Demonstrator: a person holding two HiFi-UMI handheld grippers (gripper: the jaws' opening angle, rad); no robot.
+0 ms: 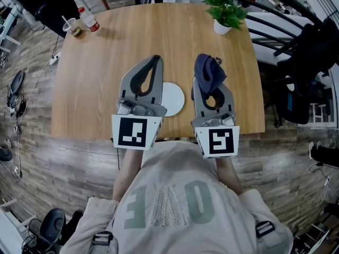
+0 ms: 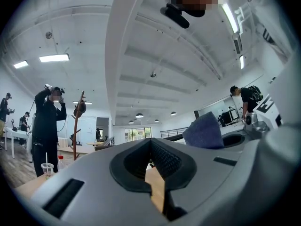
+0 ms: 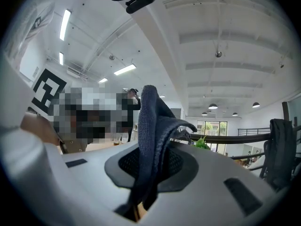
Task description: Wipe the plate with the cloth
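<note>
Beside the plate (image 1: 175, 99), the right gripper (image 1: 205, 70), jaws clamped on the cloth (image 1: 213, 77), needs to lower it flat, with the closed, empty left gripper (image 1: 155, 60) clear.

Plate (image 1: 175, 98) on table (image 1: 95, 83), near edge; plant (image 1: 225, 7) far right; bottle (image 1: 89, 19), maybe cup (image 1: 70, 25), far left.

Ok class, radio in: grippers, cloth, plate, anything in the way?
Left gripper shut, empty. Right gripper shut on cloth, cloth off the plate. Plate on table, left gripper over its edge.
</note>
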